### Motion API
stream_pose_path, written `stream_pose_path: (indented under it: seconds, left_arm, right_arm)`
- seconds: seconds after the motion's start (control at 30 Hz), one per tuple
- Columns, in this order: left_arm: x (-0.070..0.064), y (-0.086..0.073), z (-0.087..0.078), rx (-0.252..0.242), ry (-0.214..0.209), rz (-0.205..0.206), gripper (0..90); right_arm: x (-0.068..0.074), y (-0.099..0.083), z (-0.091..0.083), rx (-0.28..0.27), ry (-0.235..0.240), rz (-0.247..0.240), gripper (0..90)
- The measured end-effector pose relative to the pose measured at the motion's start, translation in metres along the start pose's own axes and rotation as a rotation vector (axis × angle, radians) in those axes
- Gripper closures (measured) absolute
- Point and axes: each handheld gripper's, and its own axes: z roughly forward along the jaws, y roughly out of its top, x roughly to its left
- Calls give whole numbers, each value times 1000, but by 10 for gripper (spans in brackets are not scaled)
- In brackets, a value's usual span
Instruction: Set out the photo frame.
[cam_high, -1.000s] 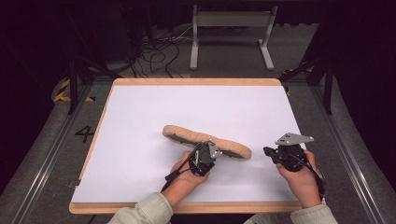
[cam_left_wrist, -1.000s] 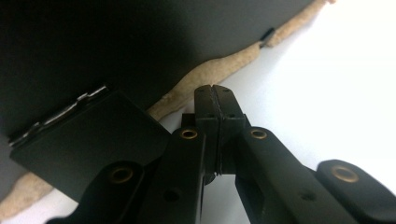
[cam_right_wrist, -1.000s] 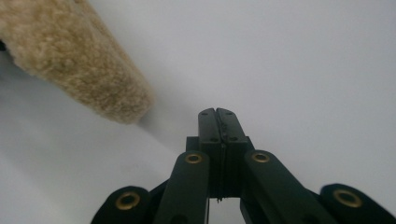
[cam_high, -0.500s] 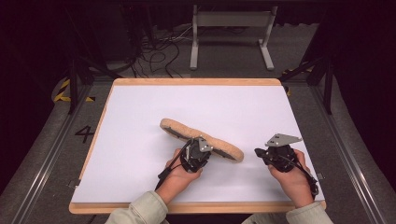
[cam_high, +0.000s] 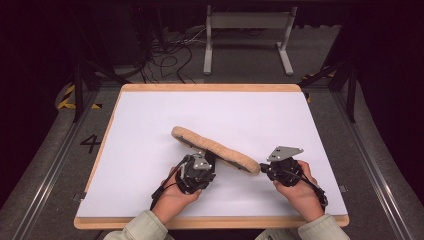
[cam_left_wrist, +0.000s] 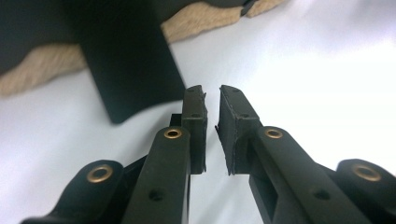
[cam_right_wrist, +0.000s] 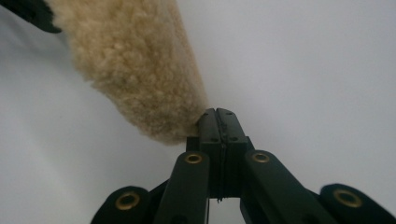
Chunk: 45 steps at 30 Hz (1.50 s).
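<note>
Fuzzy pad (cam_high: 216, 148): long and tan, slanting across the middle of the table (cam_high: 150, 120), near end down by the right gripper.
Left gripper (cam_left_wrist: 212, 100): just under the pad's middle; jaws a narrow gap apart, holding nothing; a dark flap of the pad just ahead.
Right gripper (cam_right_wrist: 216, 115): jaws pressed together, tips touching the pad's fuzzy end; cannot tell if pinching any fuzz.
Open room: lots of bare white table behind the pad and to the left.
Edges: hands close to the front wooden edge.
</note>
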Motion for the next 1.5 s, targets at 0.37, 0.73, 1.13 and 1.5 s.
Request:
stream_pose_path:
  seconds: [0.37, 0.73, 1.13, 1.5]
  left_arm:
    - [6, -10, -12, 0, -4, -21, 796]
    - [15, -20, -23, -7, -6, -57, 796]
    - [22, -27, -31, -13, 5, -87, 794]
    - [22, -28, -31, -13, 10, -88, 790]
  right_arm:
    - [32, 2, -6, 25, 82, -76, 900]
    - [65, 9, -4, 23, 177, -163, 900]
    - [75, 15, -6, -11, 308, -203, 900]
    - [88, 19, -8, -36, 426, -252, 900]
